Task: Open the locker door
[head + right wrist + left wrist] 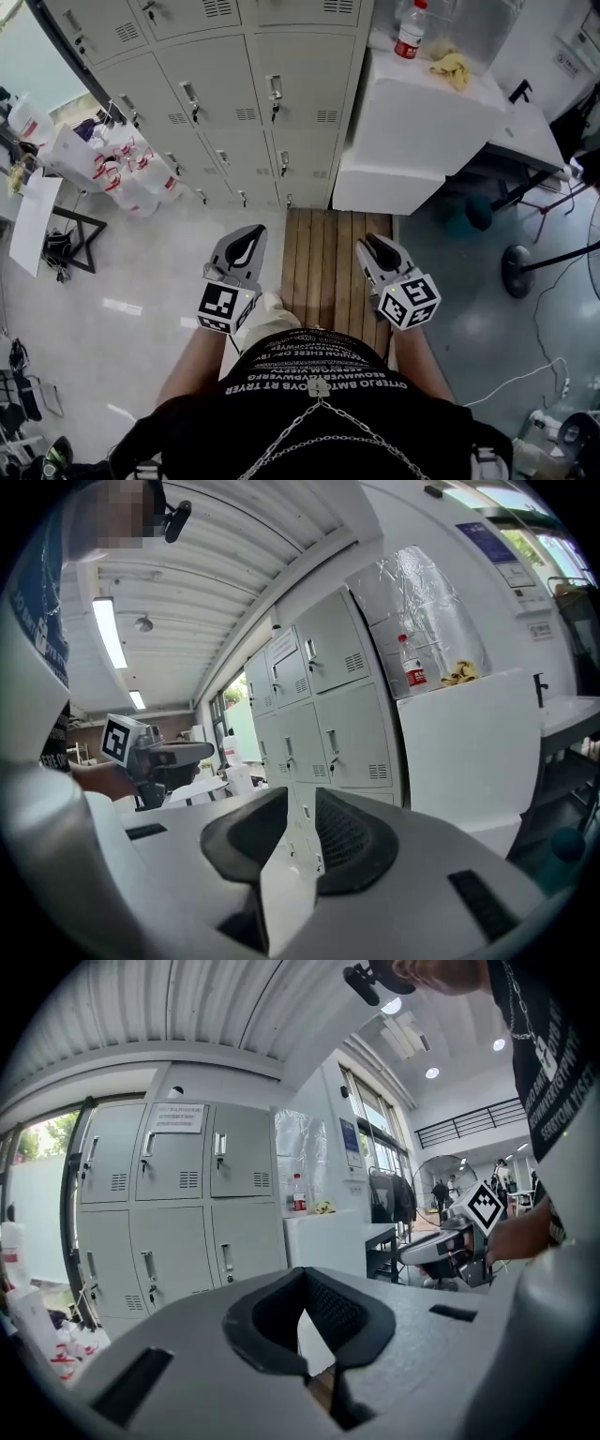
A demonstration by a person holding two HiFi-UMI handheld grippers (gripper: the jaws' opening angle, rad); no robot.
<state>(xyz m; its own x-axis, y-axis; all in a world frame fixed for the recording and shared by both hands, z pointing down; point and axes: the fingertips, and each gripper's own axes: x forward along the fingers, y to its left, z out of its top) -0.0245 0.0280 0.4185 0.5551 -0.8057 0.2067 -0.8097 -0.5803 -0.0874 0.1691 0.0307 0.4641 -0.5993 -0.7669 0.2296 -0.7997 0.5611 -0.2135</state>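
Not started. All doors of the lockers (305, 94) are shut, on the wall past the far end of the wooden platform (333, 262). Left gripper (246, 236) tips look together, empty. Right gripper (373, 246) is slightly apart, empty. Both are well short of the doors. Still to do: reach, grip, pull.

**Painted metal, bare wood, matt plastic**
The lockers (272, 103) are smooth painted metal with a dull pale-grey finish, and their handles (274, 90) look like bright metal. The platform (328, 253) is of bare wooden slats with visible grain. The floor (141, 281) is smooth and glossy. The bottle (410, 30) is clear plastic, and near it lies a crumpled yellow cloth (452, 66). The left gripper (251, 234) and right gripper (377, 246) have matt grey plastic shells and dark, finely textured pads (337, 1312). A shiny metal chain (319, 422) lies on the black cloth shirt (281, 394).
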